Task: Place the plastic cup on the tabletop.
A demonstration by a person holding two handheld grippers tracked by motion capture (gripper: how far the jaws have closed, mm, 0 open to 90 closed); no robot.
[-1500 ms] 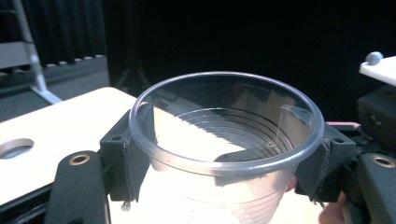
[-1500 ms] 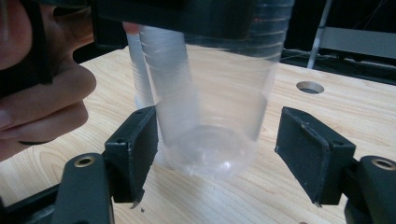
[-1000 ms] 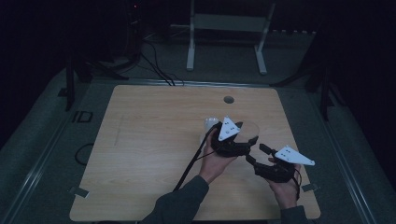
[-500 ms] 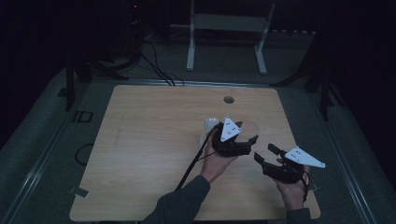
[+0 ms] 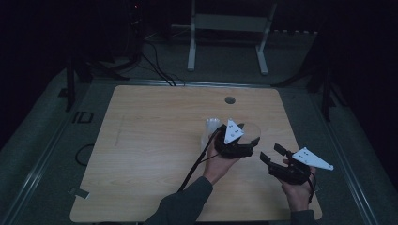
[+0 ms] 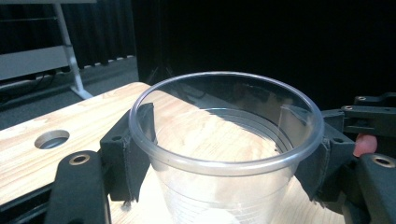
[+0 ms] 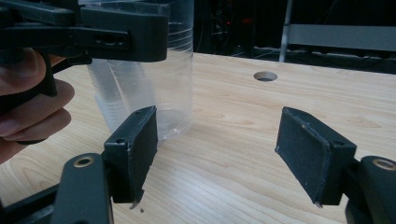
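A clear plastic cup sits upright between my left gripper's jaws, and both pads press on its wall just below the rim. In the high view the left gripper holds that cup right of the table's middle. Just left of it is a pale stack of clear cups. My right gripper hovers to the lower right, open with nothing between its jaws. In the right gripper view clear cup walls rise from the table behind its left pad, under the left gripper.
The wooden table has a round hole near its far edge. A black cable trails from the left gripper toward the person. A white metal stand and dark floor cables lie beyond the table.
My right gripper has shifted slightly to the right, away from the left gripper. The left gripper and the cup in it have stayed put.
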